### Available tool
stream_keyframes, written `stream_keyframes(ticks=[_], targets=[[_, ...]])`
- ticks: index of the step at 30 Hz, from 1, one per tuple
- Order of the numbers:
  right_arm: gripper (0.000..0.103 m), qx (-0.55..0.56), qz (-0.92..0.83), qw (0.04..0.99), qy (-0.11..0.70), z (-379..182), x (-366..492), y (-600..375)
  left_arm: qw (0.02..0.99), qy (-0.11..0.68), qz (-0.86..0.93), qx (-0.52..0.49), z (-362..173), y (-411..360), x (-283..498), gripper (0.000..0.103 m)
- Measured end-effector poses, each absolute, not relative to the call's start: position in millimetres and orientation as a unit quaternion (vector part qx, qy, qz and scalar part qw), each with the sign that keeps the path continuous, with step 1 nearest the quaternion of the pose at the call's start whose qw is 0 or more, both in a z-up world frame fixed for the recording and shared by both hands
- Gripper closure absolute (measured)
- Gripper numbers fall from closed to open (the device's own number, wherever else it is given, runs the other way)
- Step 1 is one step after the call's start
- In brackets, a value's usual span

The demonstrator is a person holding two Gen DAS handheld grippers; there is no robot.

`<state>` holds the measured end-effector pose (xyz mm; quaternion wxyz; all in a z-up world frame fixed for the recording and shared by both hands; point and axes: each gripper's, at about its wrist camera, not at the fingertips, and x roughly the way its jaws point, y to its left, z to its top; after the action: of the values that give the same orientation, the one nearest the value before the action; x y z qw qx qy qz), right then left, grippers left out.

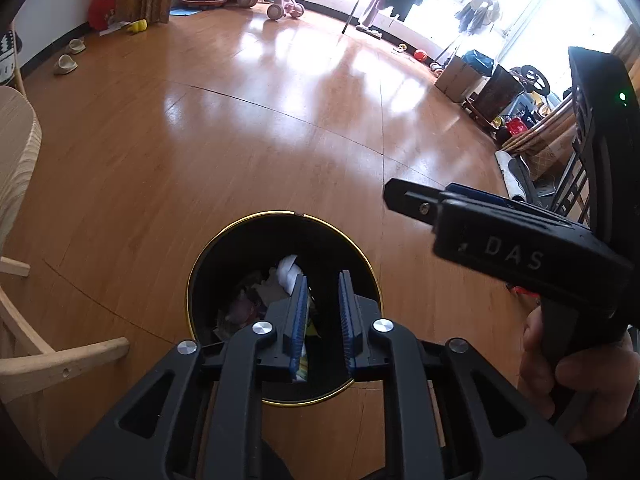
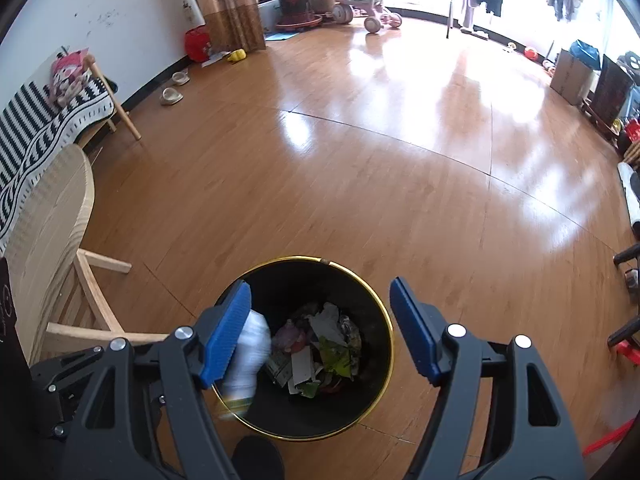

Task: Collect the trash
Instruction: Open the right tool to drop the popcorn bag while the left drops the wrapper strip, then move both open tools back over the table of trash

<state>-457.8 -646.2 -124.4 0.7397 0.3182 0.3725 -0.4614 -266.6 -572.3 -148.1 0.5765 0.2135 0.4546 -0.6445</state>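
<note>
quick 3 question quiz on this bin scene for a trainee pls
1. True or false: the bin is empty.
2. Multiple choice: what colour is the bin's rim? A gold, B red, C white.
3. Fill in: the jaws of the right gripper above the bin are ___.

Key:
1. False. There is crumpled trash at the bottom.
2. A
3. open
</note>
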Motion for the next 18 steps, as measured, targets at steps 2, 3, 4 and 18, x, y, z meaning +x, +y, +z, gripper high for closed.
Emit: stream_keyframes(ticks=[2, 3, 4, 18], targets=[[0.033, 0.322, -0.461, 0.739, 0.371, -125.4, -460.0, -647.9, 0.582, 0.454, -0.641, 0.21, -146.6, -572.5, -262.6, 0.061], [0.033, 0.323, -0.462, 0.738, 0.371, -125.6, -460.0, -647.8, 0.587, 0.453, -0.639, 0.206, -145.4, -569.7, -261.0, 0.049], [0.033, 0.324, -0.461, 0.738, 0.371, -126.0, -460.7, -648.1, 0.594, 0.45, -0.636, 0.201, -142.0, -566.9, -256.6, 0.042], [0.024, 0.286, -0.344, 0.815, 0.368, -80.4, -344.5, -589.4, 0.74, 0.409, -0.521, 0.115, -59.5, -445.6, -101.3, 0.012]])
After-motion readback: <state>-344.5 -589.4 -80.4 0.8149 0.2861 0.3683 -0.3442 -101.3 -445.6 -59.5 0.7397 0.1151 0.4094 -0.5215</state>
